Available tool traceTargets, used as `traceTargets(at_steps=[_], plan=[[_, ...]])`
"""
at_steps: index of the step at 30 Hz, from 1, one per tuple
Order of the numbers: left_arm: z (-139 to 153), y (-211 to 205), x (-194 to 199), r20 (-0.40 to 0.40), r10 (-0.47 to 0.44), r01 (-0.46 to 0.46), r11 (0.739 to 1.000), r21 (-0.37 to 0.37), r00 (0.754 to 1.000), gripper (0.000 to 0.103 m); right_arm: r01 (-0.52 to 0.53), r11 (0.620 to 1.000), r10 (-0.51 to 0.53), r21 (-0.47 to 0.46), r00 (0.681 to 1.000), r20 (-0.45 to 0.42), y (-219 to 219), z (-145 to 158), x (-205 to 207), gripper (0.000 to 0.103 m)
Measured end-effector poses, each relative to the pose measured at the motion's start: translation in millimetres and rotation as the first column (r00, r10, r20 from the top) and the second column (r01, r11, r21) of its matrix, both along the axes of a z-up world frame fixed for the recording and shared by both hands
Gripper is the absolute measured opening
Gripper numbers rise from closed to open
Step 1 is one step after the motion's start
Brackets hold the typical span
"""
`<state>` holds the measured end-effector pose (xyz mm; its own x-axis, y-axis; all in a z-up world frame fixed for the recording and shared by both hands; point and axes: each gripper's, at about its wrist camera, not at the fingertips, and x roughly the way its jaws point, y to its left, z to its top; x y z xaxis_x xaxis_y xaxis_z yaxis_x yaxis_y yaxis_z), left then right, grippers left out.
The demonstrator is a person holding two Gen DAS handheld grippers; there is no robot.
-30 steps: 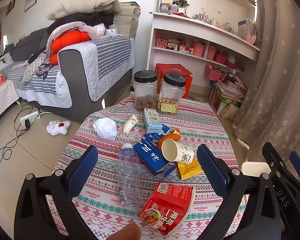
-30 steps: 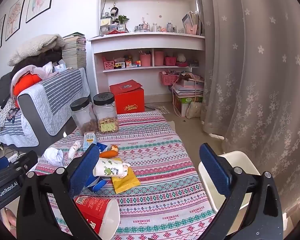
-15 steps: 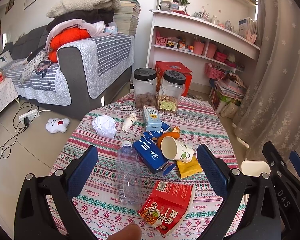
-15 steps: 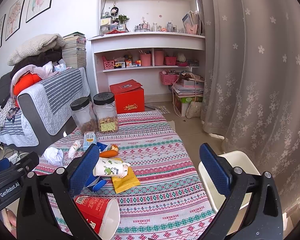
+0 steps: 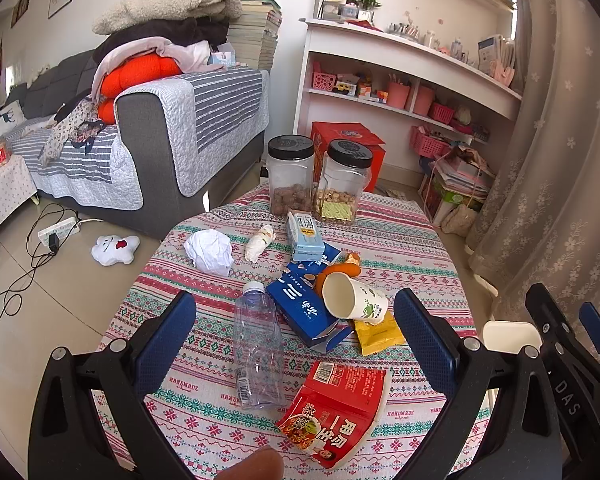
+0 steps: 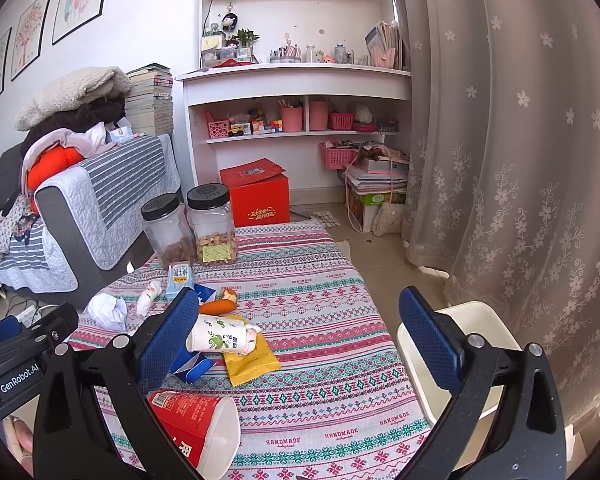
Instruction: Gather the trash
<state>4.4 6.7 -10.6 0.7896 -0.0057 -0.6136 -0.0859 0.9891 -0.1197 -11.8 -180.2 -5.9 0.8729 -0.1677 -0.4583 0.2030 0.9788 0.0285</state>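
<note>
My left tool (image 5: 294, 334) hung wide open and empty above the near edge of the bench (image 5: 420, 248), its blue pads (image 5: 166, 342) framing the litter on the patterned cloth. My right tool (image 6: 300, 334), just as wide open and holding nothing, hovered over the bench's right side, with the white bin (image 6: 484, 328) beside the bench showing behind its right pad.

The trash lay spread across the middle of the bench. A clear plastic bottle (image 5: 258, 354) lay on its side between my left tool's pads, its cap pointing away from me. Just right of it sat a flattened blue carton (image 5: 306, 312), and a paper cup (image 5: 354, 298) lay tipped over on that carton and on a yellow wrapper (image 5: 378, 334), its mouth turned toward my left tool. A red noodle cup (image 5: 336, 414) lay on its side nearest me. Farther back were a crumpled white paper (image 5: 210, 252), a small rolled wrapper (image 5: 260, 242), a pale blue milk box (image 5: 304, 236) and an orange peel (image 5: 338, 270). Two black-lidded jars (image 5: 318, 180) stood upright at the far edge.
</note>
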Motion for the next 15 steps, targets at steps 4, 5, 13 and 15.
traceTargets(at_steps=[4, 5, 13, 15], plan=[[-0.3, 0.8, -0.3, 0.000, 0.000, 0.000, 1.000, 0.000, 1.000, 0.096, 0.000, 1.000, 0.000, 0.000, 1.000, -0.001, 0.1, 0.2, 0.0, 0.096], [-0.1, 0.8, -0.1, 0.000, 0.000, 0.000, 1.000, -0.001, 1.000, 0.096, -0.001, 1.000, 0.001, -0.001, 1.000, -0.001, 0.2, 0.0, -0.1, 0.096], [0.4, 1.1, 0.2, -0.001, -0.001, 0.001, 1.000, 0.000, 1.000, 0.096, 0.000, 1.000, 0.000, 0.000, 1.000, -0.001, 2.5, -1.2, -0.6, 0.096], [0.4, 1.3, 0.2, -0.002, -0.001, 0.001, 1.000, 0.000, 1.000, 0.096, 0.000, 1.000, 0.000, -0.001, 1.000, 0.000, 2.0, -0.7, -0.6, 0.096]])
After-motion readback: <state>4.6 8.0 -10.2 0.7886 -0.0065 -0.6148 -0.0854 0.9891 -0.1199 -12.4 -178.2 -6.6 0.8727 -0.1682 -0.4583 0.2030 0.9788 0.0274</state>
